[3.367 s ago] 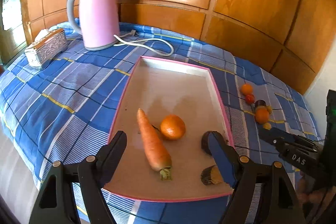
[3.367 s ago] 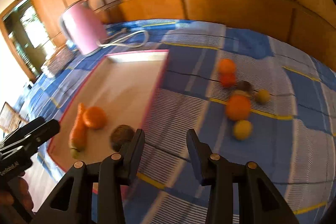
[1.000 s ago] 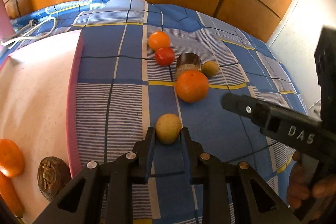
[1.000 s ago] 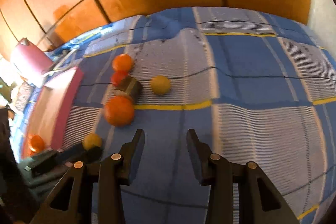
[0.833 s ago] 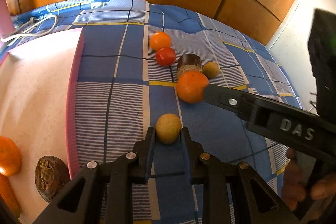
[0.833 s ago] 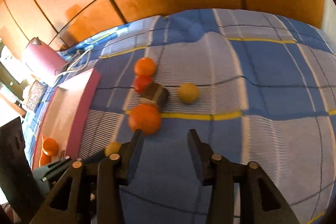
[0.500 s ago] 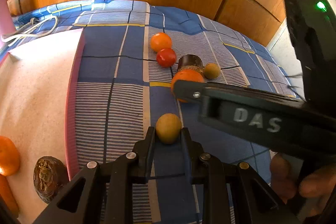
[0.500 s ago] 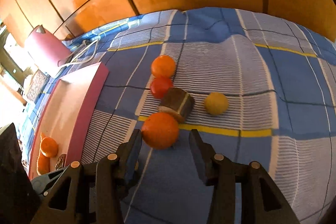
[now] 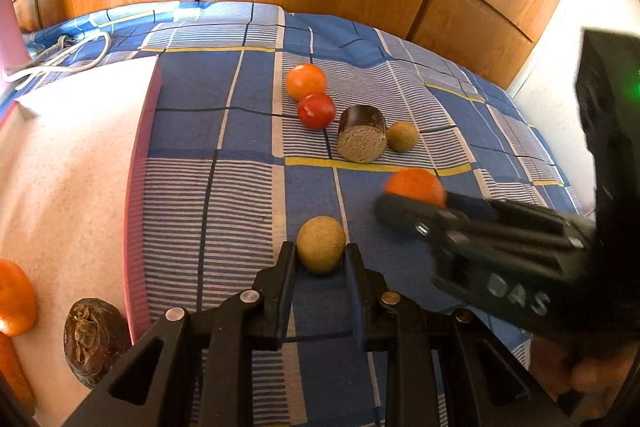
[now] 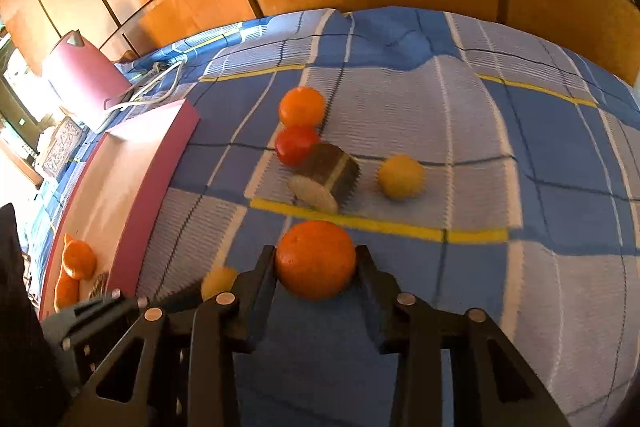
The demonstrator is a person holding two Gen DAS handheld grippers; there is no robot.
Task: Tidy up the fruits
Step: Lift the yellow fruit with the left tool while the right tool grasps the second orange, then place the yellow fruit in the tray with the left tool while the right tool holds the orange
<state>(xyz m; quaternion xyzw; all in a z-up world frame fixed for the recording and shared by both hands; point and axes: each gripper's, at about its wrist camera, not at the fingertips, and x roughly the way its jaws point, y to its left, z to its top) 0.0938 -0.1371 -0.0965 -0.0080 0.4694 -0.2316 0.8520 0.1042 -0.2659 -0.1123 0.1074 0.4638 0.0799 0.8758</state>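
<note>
The left gripper (image 9: 320, 259) is clamped on a small tan-yellow ball-shaped fruit (image 9: 320, 244), both pads pressed against its matte, finely grainy sides while it rests on the blue checked cloth (image 9: 248, 95). The right gripper (image 10: 316, 263) has its jaws closing around a large orange (image 10: 315, 259); the pads sit at the fruit's flanks and appear to touch its dimpled skin, and the orange sits on the cloth at the gripper's 12 o'clock. In the left wrist view the right gripper's dark body crosses from 3 o'clock, motion-blurred, and covers the lower half of that orange. In the right wrist view the left gripper shows at 7 o'clock, hiding most of the tan-yellow fruit. Beyond the orange, toward 12 o'clock, lie a short dark cylinder (image 10: 326, 179) on its side with a pale cut face, a glossy red tomato (image 10: 297, 145) touching it, a smaller orange fruit (image 10: 301, 106) just behind the tomato, and a yellow-brown ball (image 10: 401, 177) just beside the cylinder at its 3 o'clock. The pink-rimmed tray (image 9: 138, 187) with a pale speckled floor lies at 9 o'clock in the left wrist view, its near end cut off by the frame; inside it are a wrinkled dark brown fruit (image 9: 94, 341) and a mandarin (image 9: 14, 297), half cropped. A pink kettle (image 10: 80, 83) stands at 10 o'clock in the right wrist view, glare washing out its surroundings.
</note>
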